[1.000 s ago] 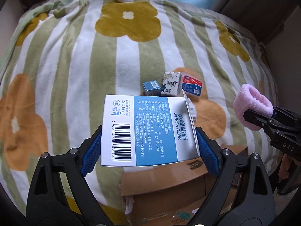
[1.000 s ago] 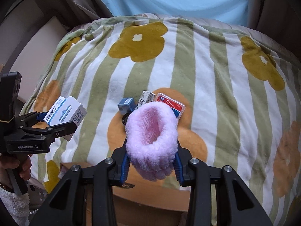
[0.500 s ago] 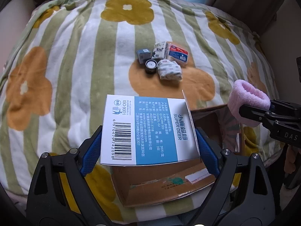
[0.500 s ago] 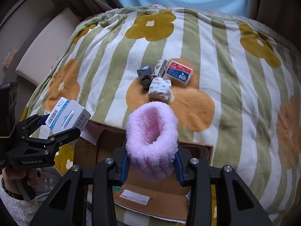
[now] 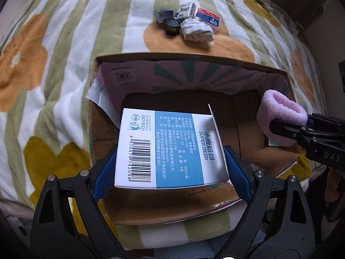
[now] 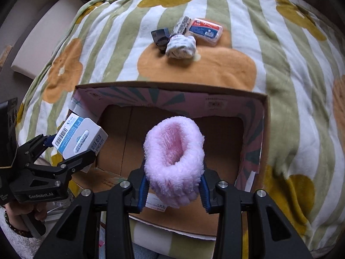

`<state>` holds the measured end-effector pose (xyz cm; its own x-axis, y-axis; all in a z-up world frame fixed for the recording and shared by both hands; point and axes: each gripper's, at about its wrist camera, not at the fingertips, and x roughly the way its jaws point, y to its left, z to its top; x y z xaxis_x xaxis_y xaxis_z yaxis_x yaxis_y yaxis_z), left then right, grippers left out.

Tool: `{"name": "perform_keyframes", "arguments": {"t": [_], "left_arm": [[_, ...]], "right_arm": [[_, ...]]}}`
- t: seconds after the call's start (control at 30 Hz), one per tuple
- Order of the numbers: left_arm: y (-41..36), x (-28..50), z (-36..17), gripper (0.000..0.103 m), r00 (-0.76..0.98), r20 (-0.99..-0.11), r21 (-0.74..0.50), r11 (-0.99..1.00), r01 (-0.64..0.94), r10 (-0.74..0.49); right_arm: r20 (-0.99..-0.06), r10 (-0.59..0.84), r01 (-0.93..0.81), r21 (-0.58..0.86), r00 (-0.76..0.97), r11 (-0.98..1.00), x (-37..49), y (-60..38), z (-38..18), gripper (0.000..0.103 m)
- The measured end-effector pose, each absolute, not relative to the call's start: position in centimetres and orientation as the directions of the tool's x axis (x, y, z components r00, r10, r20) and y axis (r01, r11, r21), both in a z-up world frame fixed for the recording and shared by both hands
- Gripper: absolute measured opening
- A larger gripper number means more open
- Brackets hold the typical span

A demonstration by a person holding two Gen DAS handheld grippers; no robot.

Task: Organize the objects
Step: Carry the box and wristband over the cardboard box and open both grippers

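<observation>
Floral striped blanket (image 6: 286, 69) under everything; open cardboard box (image 5: 267, 70) sits on it, nearest the cameras; a second ago both views were mostly blanket with only a corner of box flap at the bottom, now the box mouth fills mid-frame, so both grippers have pulled back over it; my read: drop-off step, both items about to go in.

Left gripper (image 5: 171, 164) pinches the white-and-blue SUPER DEER carton (image 5: 168, 149) across its width, blue pads on both side faces; carton held above the box's left half, not touching the floor; long axis runs along the fingers, away from the camera, barcode face up, one end flap sticking up at the far right corner.

Right gripper (image 6: 173, 182) squeezes the pink fluffy slipper-sock (image 6: 174, 159) over the box's right-centre; opening faces up and away from the camera, body hanging toward the fingers.

Remaining on the blanket beyond the box, clustered and touching: rolled patterned socks (image 6: 181, 47), red-and-blue flat case (image 6: 204, 30), small dark box (image 5: 165, 15), round black lens-like piece (image 5: 172, 26); those are left to collect.
</observation>
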<state>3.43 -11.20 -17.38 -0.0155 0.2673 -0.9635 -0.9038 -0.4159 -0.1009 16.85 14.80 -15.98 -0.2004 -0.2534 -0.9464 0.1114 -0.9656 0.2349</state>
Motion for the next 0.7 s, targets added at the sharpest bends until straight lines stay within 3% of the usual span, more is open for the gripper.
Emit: {"name": "perform_keyframes", "arguments": {"t": [0.37,0.47,0.57,0.7], "left_arm": [[-9.4,4.1,-16.9,0.090,-0.030,-0.960,-0.084,-0.387,-0.918,0.279],[-9.3,4.3,-16.7,0.091,-0.045,-0.958,-0.072,-0.389,-0.919,0.284],[-9.4,4.2,-16.5,0.100,-0.043,-0.958,-0.082,-0.414,-0.906,0.283],[-10.1,4.1,-16.1,0.100,-0.058,-0.958,-0.073,-0.434,-0.898,0.282]], "right_arm": [[-0.940,-0.264,0.138,0.238,-0.217,-0.961,16.9,15.0,-15.8,0.037],[-0.944,-0.261,0.148,0.234,-0.203,-0.961,16.5,14.9,-15.9,0.050],[-0.950,-0.241,0.129,0.219,-0.200,-0.967,16.3,15.3,-16.0,0.065],[-0.942,-0.243,0.110,0.223,-0.230,-0.968,16.7,16.2,-15.7,0.081]]}}
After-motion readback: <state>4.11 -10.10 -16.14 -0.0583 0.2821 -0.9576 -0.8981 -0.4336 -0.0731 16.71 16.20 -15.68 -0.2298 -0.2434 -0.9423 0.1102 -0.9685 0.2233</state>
